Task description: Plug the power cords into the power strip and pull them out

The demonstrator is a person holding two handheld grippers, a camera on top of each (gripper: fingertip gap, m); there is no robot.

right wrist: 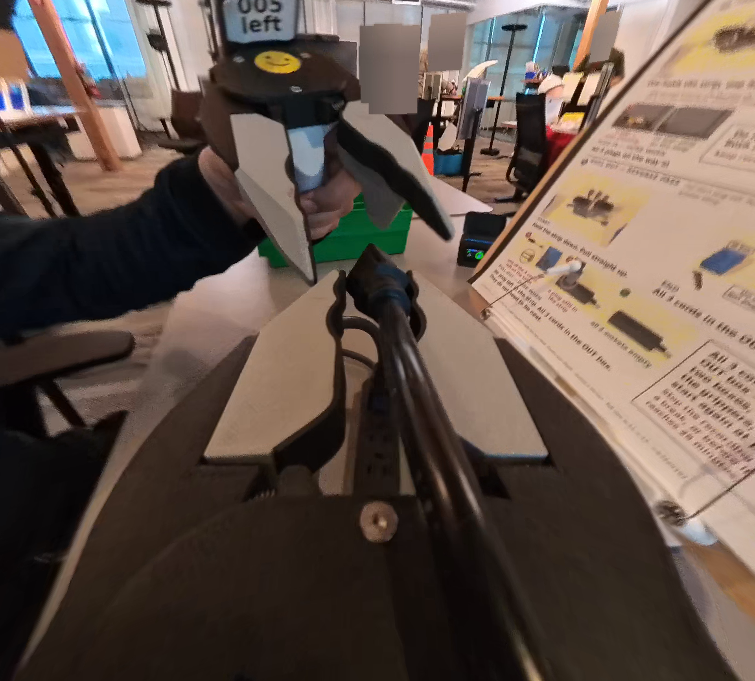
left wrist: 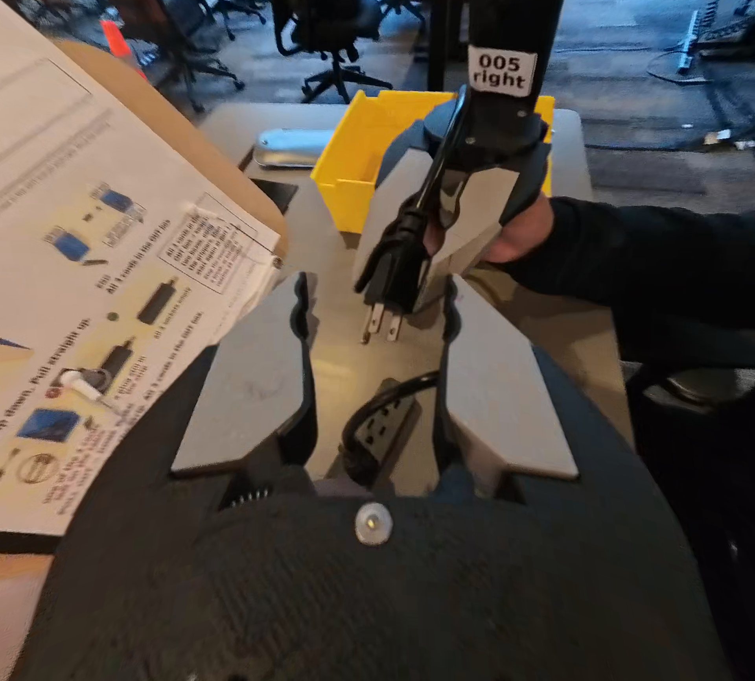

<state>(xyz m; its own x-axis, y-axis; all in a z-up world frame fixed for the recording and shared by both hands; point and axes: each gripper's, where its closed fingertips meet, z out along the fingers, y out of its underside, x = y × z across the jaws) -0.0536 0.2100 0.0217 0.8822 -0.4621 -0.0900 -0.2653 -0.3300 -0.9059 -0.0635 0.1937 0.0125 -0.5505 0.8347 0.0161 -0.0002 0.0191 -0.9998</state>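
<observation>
A black three-prong plug (left wrist: 394, 273) is pinched by the right gripper (left wrist: 412, 293); the left gripper (left wrist: 376, 305) is spread wide, empty. With the black power strip (left wrist: 384, 432) unheld, prongs may be misaligned and the strip shoved.

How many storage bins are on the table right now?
2: a yellow bin behind the right gripper, and a green bin behind the left gripper. Others may be hidden.
</observation>
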